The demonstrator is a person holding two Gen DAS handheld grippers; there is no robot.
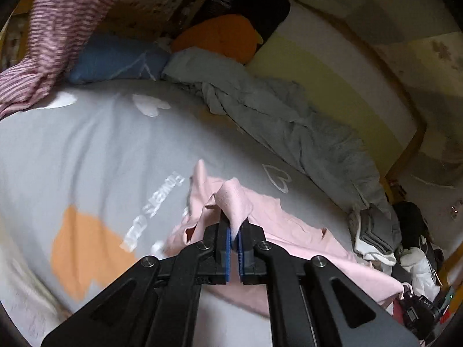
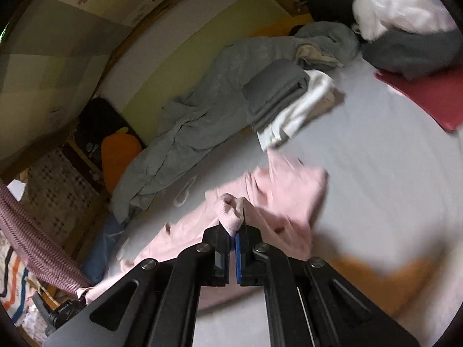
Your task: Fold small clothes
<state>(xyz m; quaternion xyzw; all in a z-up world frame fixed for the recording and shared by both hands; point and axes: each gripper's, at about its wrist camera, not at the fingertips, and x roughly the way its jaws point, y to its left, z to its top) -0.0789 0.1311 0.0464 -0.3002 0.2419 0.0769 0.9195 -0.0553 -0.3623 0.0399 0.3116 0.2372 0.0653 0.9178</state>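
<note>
A small pink garment [image 1: 292, 240] lies crumpled on the grey bed sheet [image 1: 101, 150]. My left gripper [image 1: 234, 225] is shut on a ribbed pink edge of it, which bunches up above the fingertips. In the right wrist view the same pink garment [image 2: 277, 190] hangs stretched and lifted off the sheet [image 2: 390, 179], and my right gripper [image 2: 235, 225] is shut on another ribbed edge of it. The cloth runs from one gripper toward the other.
A rumpled grey blanket [image 1: 289, 121] lies along the wall side. A stack of folded grey and white clothes [image 2: 289, 101] sits beyond the pink garment. A red flat item [image 2: 425, 95], a carrot cushion [image 1: 220, 37], a blue pillow [image 1: 115, 57] and a striped sleeve [image 1: 49, 29] are around.
</note>
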